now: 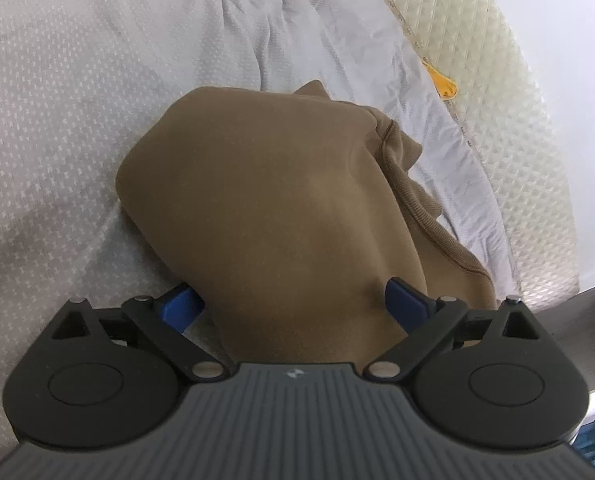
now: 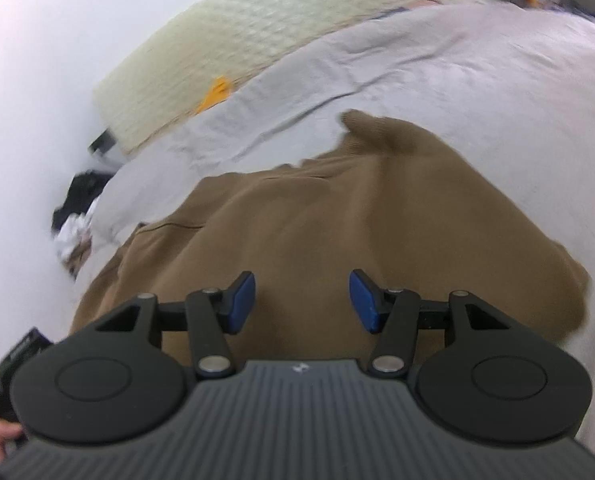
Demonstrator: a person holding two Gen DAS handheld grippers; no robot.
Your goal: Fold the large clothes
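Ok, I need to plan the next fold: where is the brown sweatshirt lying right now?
The brown sweatshirt lies bunched on the pale grey bedsheet, in the middle of both wrist views, right ahead of both grippers, with the cream quilted mattress edge beyond it.

Folded sweatshirt [image 1: 281,208] lies on bed sheet [image 1: 77,80]. Left gripper [image 1: 293,304] straddles its near end, fingers spread either side. Right gripper [image 2: 302,300] over the garment. Bare mattress [image 1: 497,80] beyond the sheet's edge.

Each black hand-held gripper [image 1: 293,304] has blue pads [image 2: 243,300].
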